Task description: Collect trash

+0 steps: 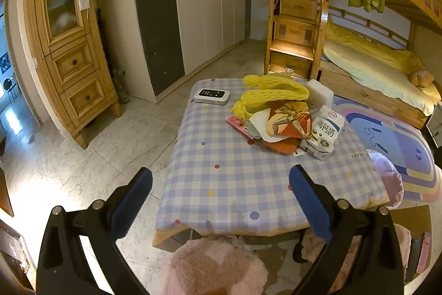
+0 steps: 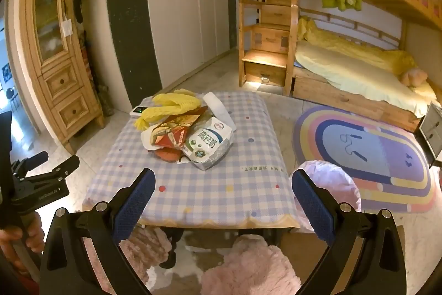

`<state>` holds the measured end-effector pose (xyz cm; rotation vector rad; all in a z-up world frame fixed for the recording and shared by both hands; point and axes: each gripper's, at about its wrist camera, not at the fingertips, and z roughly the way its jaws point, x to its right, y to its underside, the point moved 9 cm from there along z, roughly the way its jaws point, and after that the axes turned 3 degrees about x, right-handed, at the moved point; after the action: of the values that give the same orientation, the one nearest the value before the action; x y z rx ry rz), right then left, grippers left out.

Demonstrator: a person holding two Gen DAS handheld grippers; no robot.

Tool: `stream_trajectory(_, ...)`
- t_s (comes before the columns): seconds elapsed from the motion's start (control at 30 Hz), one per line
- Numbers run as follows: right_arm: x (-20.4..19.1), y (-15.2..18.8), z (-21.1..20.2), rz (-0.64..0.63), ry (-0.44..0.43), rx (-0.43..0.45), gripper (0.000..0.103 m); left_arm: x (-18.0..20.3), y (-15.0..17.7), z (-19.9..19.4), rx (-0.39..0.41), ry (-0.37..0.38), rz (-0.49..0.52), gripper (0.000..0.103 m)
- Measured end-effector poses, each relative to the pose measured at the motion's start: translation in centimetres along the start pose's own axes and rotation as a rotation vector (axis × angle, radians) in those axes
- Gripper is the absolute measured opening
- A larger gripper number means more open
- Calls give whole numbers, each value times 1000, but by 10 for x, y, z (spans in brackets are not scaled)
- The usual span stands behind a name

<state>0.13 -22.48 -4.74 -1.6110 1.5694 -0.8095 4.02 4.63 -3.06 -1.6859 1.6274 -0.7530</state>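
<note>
A pile of trash lies on the checked tablecloth (image 1: 221, 184) (image 2: 221, 192): yellow foam nets (image 1: 273, 93) (image 2: 176, 102), an orange-red wrapper (image 1: 290, 123) (image 2: 171, 134), a white milk carton (image 1: 326, 132) (image 2: 207, 145) and a white foam block (image 1: 320, 93). A bin lined with a pink bag (image 2: 328, 184) (image 1: 386, 179) stands at the table's right side. My left gripper (image 1: 221, 201) is open and empty, near the table's front edge. My right gripper (image 2: 223, 201) is open and empty, also short of the pile.
A small white device (image 1: 212, 96) (image 2: 136, 111) sits at the table's far left. Pink fluffy stools (image 1: 215, 267) (image 2: 248, 267) stand under the front edge. A rainbow rug (image 2: 367, 156), bunk bed (image 2: 359, 73) and wooden cabinet (image 1: 71, 46) surround the table.
</note>
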Motion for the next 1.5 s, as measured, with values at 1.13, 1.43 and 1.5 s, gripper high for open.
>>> stream_trajectory(1.13,2,3,4,4,-3,-2,98,1,1,1,-4,1,1,96)
stream_trajectory(1.43,3,2,5,4,-4,-1,98,1,2,2,-7,0,0,96)
stream_trajectory(1.5,3,0,3,3,-5,0,98,1,2,2,-6,2,1,96)
